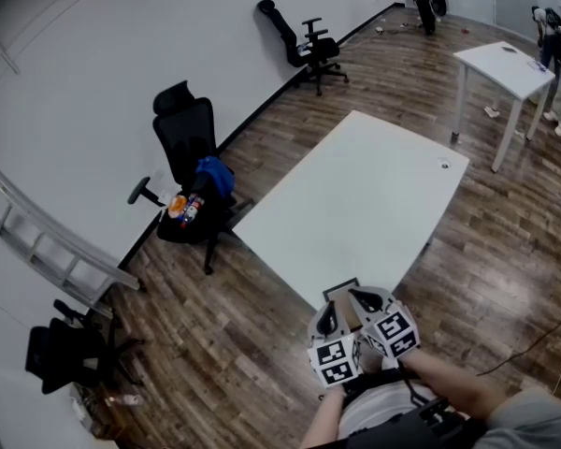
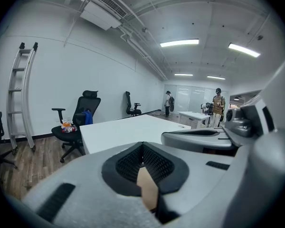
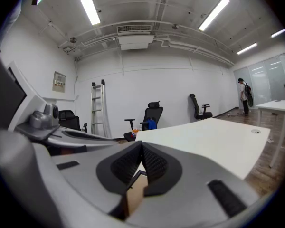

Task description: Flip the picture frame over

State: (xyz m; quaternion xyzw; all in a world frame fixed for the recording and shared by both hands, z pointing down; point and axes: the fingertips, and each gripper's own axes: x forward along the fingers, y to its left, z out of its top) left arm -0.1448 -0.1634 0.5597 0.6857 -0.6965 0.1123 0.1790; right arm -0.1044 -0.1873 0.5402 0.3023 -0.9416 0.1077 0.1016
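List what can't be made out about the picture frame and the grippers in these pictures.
- Picture frame, head view: mostly covered by the left gripper and right gripper; which face is up is unclear.
- Both gripper views: only a brown sliver of it shows below the shut jaws; whether they pinch it is unclear.
- Small dark object on the table: too small to identify.

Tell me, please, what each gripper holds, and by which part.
Nothing, it seems: left gripper and right gripper are shut empty above the dark-edged, brown-backed picture frame.
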